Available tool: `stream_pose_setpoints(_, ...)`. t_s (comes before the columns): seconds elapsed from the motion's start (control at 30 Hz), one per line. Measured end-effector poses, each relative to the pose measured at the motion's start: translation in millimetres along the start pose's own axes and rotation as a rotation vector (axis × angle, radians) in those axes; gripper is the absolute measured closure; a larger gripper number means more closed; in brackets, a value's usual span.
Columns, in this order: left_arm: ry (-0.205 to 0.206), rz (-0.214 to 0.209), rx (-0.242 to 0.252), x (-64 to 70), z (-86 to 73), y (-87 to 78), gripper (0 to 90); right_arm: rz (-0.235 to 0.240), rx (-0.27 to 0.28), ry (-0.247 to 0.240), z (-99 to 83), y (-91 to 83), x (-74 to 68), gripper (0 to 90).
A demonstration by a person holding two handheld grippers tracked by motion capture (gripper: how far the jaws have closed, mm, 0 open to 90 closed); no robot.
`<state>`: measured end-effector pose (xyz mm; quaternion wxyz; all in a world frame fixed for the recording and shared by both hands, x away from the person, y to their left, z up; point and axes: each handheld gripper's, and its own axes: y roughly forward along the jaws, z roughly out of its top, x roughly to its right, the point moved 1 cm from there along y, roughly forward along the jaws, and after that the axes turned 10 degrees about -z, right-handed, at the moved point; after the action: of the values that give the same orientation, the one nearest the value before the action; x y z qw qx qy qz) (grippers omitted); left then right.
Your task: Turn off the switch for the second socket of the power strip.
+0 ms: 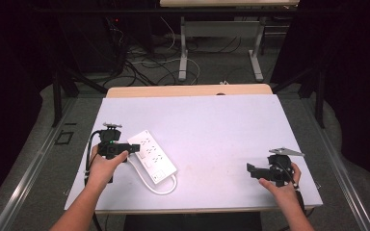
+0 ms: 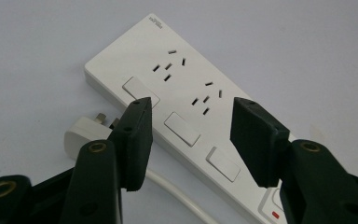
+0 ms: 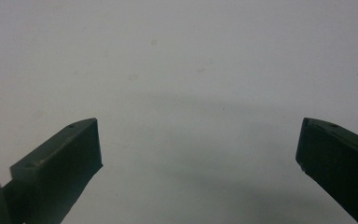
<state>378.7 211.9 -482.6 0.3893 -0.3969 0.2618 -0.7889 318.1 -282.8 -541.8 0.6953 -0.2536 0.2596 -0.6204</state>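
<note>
So we've got a white power strip [image 1: 151,156] lying flat on the left half of the worktop [image 1: 221,130], set at an angle, with its cord [image 1: 161,188] looped around the near end and the plug [image 2: 86,132] resting just beside it.

Our left gripper [image 2: 191,135] is right at the strip with its jaws apart and nothing between them; from the left gripper view they look spread about as wide as the strip's body. Our right gripper [image 1: 265,172] sits well off on the right side of the worktop, jaws wide apart and empty, over bare surface.

Handling guess: it's a rigid plastic bar, probably light, smooth and a bit slippery, so we'd pinch it across the narrow width, near the middle so it doesn't tip. The cord is floppy and will drag behind.

Writing: there's a small printed mark at the far corner [image 2: 154,20], too tiny for us to read. There's a red spot [image 2: 275,215] near the end closest to the gripper.
</note>
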Motion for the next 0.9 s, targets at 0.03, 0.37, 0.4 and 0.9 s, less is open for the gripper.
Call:
stream_pose_setpoints(0.03, 0.004, -0.004, -0.003, -0.5, -0.5, -1.1, 47.6, 0.000, 0.000, 0.000, 0.0, 0.0, 0.0, 0.0)
stream_pose_setpoints(0.37, 0.039, -0.014, 0.008, -2.0, -6.6, -8.6, 43.4, 0.000, -0.001, 0.002, -0.1, -0.3, -0.6, 0.0)
stream_pose_setpoints(0.4, 0.043, -0.017, 0.004, -2.4, -7.2, -10.0, 43.0, 0.000, 0.000, 0.002, -0.1, -0.3, -0.5, 0.0)
stream_pose_setpoints(0.9, 0.075, 0.019, 0.046, -7.6, -16.6, -27.9, 39.2, 0.004, -0.003, 0.005, -0.4, 0.2, -1.1, 0.0)
